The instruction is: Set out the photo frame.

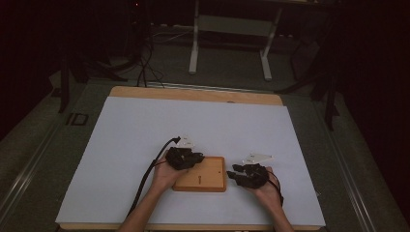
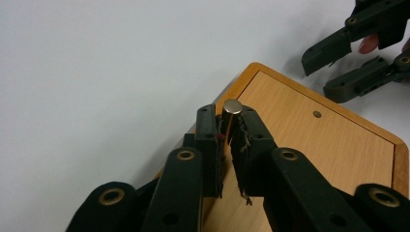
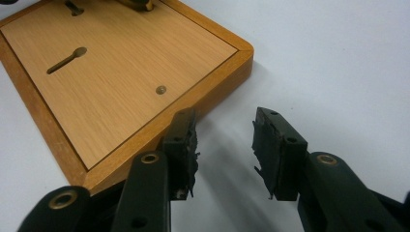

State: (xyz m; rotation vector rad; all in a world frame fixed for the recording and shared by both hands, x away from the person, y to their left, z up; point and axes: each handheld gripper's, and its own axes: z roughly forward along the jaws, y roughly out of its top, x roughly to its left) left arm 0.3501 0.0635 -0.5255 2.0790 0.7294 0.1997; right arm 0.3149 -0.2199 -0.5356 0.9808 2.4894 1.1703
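Left gripper: your jaws are nearly closed, pinching a small metal pin that stands upright w/ its round top showing, at the left end of the wooden board. In the high view your left gripper sits over the board's far-left corner. Right gripper: your jaws are spread apart, holding nothing, tips just beside the board's right edge, above the white table sheet. Board top has a keyhole-shaped slot and a small round brass stud. Board lies near the table's front edge, btw. your two hands.
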